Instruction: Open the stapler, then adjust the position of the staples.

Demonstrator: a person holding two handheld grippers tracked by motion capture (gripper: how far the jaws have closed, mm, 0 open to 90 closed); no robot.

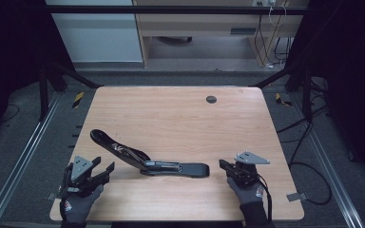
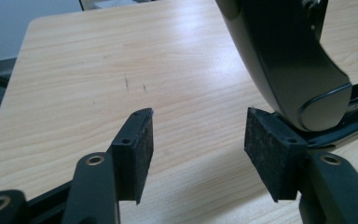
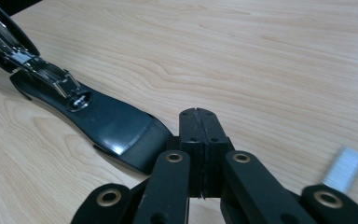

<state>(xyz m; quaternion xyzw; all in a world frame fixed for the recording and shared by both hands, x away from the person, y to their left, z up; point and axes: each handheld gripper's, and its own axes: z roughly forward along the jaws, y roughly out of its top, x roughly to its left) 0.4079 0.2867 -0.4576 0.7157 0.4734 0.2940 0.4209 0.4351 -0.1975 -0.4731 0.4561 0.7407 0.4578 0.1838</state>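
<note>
High view is showing the opened stapler (image 1: 147,161) lying on the counter (image 1: 180,118) between my hand-held grippers: left hand-held gripper (image 1: 105,170) gaping empty, right hand-held gripper (image 1: 222,165) pressing closed on nothing.

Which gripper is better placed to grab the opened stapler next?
Left, probably. The left gripper is open beside the stapler lid; the right gripper is shut.

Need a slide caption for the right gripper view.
Shut right tongs beside the base of the opened black stapler on the wooden table, staple strip at right.
</note>
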